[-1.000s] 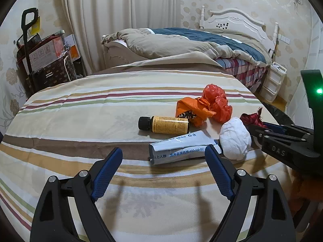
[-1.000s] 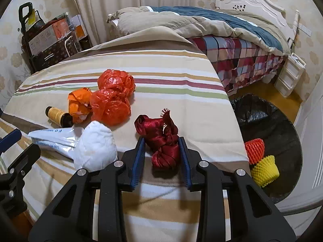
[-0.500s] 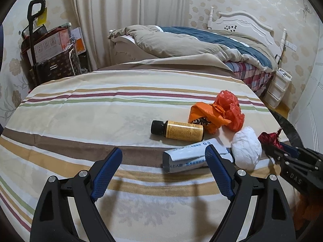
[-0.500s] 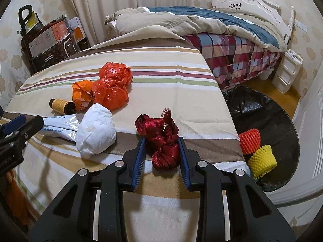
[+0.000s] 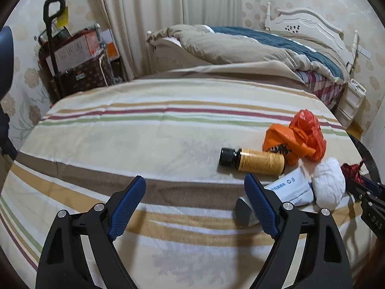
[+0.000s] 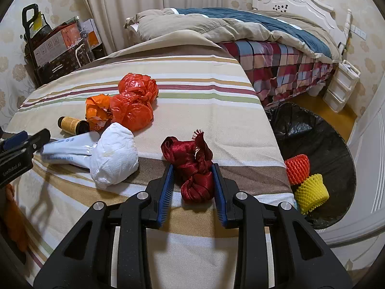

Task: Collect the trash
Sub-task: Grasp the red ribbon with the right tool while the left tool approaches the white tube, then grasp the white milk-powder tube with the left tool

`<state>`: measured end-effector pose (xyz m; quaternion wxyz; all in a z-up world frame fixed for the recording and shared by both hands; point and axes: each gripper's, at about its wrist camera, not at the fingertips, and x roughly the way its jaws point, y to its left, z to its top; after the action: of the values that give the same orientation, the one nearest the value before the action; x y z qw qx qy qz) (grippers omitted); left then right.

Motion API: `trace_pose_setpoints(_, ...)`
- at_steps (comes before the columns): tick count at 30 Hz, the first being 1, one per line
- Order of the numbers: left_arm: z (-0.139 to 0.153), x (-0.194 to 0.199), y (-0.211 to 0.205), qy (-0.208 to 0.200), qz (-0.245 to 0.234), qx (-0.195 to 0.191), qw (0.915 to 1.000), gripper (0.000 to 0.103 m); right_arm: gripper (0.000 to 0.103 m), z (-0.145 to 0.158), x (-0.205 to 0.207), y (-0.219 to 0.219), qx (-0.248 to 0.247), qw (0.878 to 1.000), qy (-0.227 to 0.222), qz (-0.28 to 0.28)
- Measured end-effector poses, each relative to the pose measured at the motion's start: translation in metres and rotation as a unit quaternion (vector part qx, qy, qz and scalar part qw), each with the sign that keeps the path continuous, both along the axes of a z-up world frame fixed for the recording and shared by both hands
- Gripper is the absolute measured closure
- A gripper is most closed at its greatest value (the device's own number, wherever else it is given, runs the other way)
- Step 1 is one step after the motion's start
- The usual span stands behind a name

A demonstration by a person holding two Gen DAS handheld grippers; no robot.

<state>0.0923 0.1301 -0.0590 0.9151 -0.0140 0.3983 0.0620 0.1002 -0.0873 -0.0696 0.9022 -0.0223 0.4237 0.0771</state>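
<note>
My right gripper [image 6: 193,168] is shut on a dark red ribbon bundle [image 6: 190,154] near the right edge of the striped table [image 6: 216,110]. To its left lie a white paper wad [image 6: 113,156], a white tube [image 6: 65,148], a brown bottle with a yellow label [image 5: 257,161], an orange wrapper [image 6: 97,110] and two orange plastic bags [image 6: 134,101]. My left gripper [image 5: 195,180] is open over bare cloth, left of the tube [image 5: 288,187], with nothing between its fingers.
A black-lined bin [image 6: 324,139] stands on the floor off the table's right edge, holding an orange foam net [image 6: 297,168] and a yellow one [image 6: 311,192]. A bed [image 6: 240,29] is behind, boxes and a cart [image 5: 72,57] at the back left.
My left gripper has moved left, so the tube and bottle now sit to its right instead of between its fingers' line. The right gripper keeps its hold on the red bundle, almost still.
</note>
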Motion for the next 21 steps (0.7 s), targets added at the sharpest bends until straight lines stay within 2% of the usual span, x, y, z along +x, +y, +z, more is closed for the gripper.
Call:
trace_pose_setpoints(3,-0.002,-0.001,-0.003,0.014,-0.023,-0.007,0.9996,0.019,0.072,0.0,0.0,0.001,0.001,1.0,0.001,0.001)
trace_pose_setpoints(12,-0.007,-0.018,-0.025,0.026,-0.074,0.007,0.9969,0.019,0.072,0.001,-0.009,-0.001,0.003,1.0,0.001,0.005)
trace_pose_setpoints(17,-0.007,-0.026,-0.033,0.027,-0.09,0.007,0.9955,0.019,0.072,0.001,-0.017,0.0,0.005,1.0,0.001,0.008)
trace_pose_setpoints(21,-0.003,-0.031,-0.032,0.018,-0.083,0.0,0.9964,0.019,0.072,0.0,-0.023,0.0,0.008,1.0,0.0,0.007)
